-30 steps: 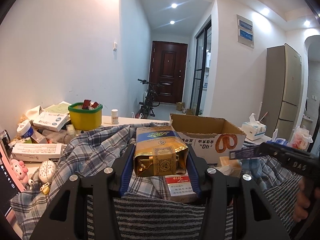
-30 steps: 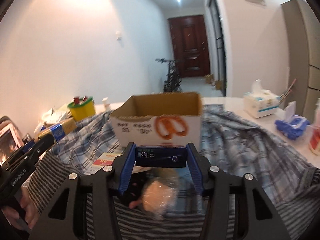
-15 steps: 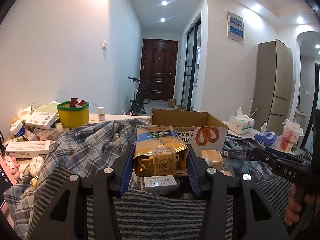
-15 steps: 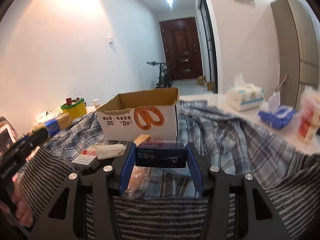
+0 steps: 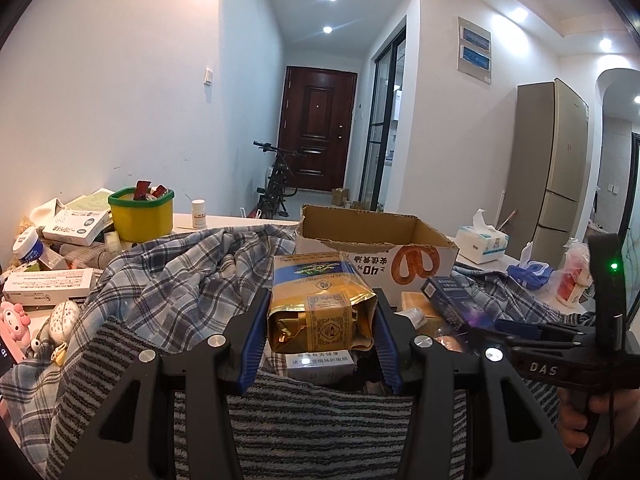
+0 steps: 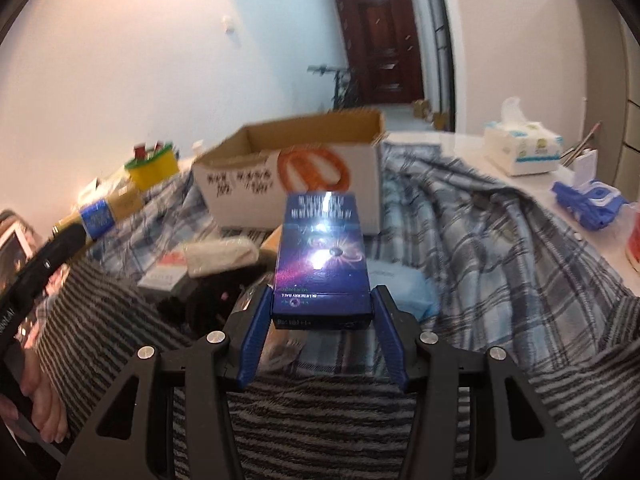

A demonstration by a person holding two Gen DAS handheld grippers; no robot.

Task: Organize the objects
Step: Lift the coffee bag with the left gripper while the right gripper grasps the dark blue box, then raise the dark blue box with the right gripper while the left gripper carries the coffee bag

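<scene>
While you hold both loads up above the clutter, status:
left gripper (image 5: 320, 320): your blue fingers (image 5: 252, 344) clamp the gold packet (image 5: 320, 304) by its sides; packet is off the cloth, just in front of the cardboard box (image 5: 376, 240).
right gripper (image 6: 322, 316): closed on the dark blue carton (image 6: 322, 256) at its near end; carton points toward the box (image 6: 292, 172), front end tipped up.
box: open-topped, sits on the plaid cloth (image 5: 180, 276) covering the surface.
under left gripper: white-and-red pack (image 5: 320, 364) lying on the cloth.
left side: yellow tub (image 5: 141, 214), apart from the box.
</scene>
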